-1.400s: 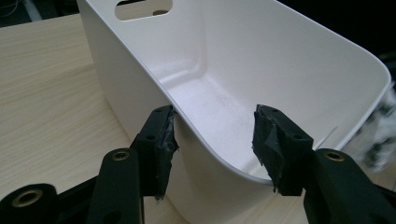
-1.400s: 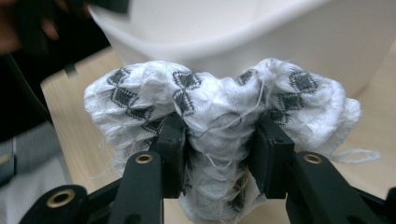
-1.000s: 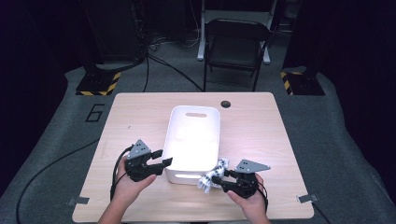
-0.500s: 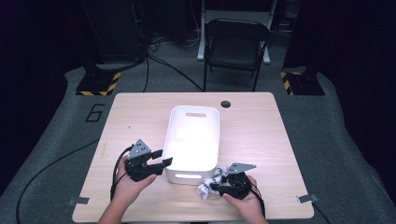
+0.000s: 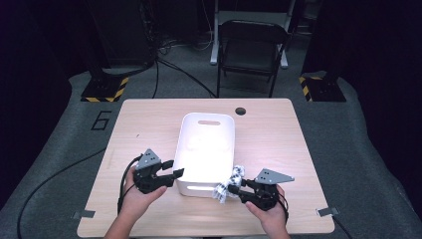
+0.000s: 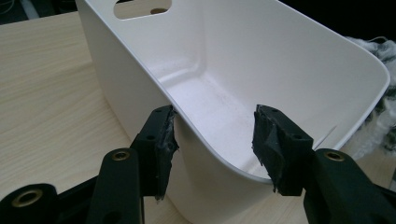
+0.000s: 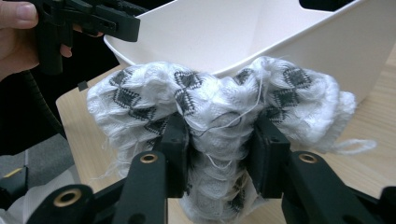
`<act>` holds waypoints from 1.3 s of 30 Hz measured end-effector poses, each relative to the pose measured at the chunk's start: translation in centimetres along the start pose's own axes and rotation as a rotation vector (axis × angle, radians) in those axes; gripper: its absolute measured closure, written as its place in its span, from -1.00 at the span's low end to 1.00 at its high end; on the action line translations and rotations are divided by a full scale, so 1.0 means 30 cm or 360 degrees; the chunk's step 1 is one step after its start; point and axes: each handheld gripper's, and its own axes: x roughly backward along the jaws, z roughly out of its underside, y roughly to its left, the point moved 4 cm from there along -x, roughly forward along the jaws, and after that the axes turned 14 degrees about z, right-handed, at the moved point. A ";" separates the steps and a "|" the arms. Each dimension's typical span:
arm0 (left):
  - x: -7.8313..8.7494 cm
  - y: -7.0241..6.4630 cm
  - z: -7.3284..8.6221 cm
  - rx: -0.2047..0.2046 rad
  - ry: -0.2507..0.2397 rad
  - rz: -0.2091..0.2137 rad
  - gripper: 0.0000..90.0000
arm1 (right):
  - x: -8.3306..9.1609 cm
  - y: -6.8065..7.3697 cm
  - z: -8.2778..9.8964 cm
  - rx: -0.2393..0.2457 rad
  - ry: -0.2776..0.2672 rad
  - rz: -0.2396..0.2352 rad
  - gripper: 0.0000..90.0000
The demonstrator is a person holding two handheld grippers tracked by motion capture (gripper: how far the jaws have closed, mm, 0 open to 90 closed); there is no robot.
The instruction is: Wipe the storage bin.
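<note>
Right gripper view: item, one knitted cloth (image 7: 219,100), white yarn with dark diamond pattern, bunched into a soft wad. Location: just outside the near right corner of the white bin (image 7: 261,37), close against its wall, low over the table (image 7: 373,126).

Handling, as judged: light, limp, compressible; no risk of breakage. Loose yarn ends trail from it and could snag on the bin rim. It sags on either side of the grip, so a hold at the middle of the bundle suits it best.

Grip: right gripper (image 7: 219,154) pinches the wad at its centre; its jaws have just been closing, with the cloth between them.

Orientation: long axis runs crosswise to the jaws, roughly along the bin's near wall; two lobes bulge out, one toward each side. No distinct front or top can be told.

High view: left gripper (image 5: 171,173) stands at the bin's (image 5: 206,149) near left corner, jaws spread astride the rim, one inside, one outside; the inner jaw stands clear of the wall, so no pinch.
</note>
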 end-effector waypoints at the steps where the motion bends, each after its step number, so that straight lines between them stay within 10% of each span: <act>1: 0.000 -0.001 0.000 0.0002 -0.0001 0.0001 0.08 | 0.002 -0.001 0.000 -0.0004 0.0016 0.0004 0.44; 23: -0.001 -0.002 -0.002 0.0018 0.0002 -0.0018 0.08 | -0.133 -0.055 0.155 0.0099 0.0479 0.0207 0.57; 39: 0.011 -0.017 -0.014 0.0078 0.0090 0.0057 0.05 | -0.044 0.002 0.075 0.0099 0.0230 0.0150 0.50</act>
